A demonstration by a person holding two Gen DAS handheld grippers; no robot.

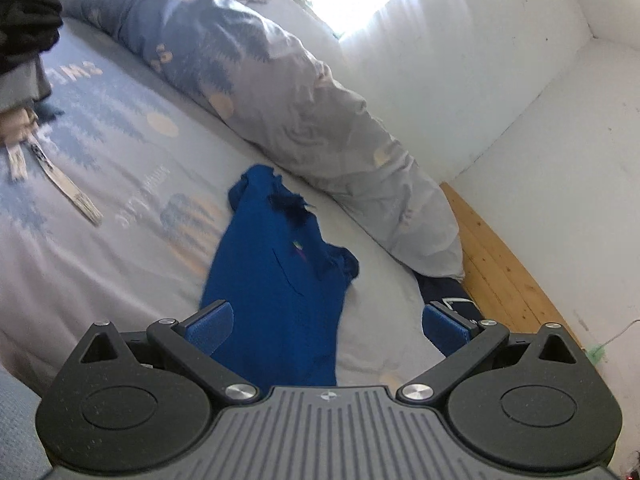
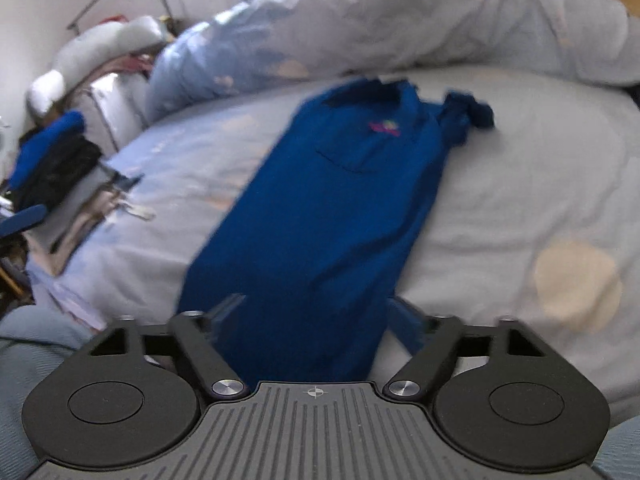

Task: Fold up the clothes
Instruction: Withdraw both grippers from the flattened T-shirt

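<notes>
Blue shirt (image 2: 320, 208) lies narrowed lengthwise on the bed (image 2: 500, 200); both grippers (image 1: 326, 320) (image 2: 316, 320) released, hem-to-collar fold seemingly due.

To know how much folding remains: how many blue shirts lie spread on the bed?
1. The blue shirt lies lengthwise in the middle of the bed, collar toward the duvet. A stack of clothes at the side may hide others.
</notes>
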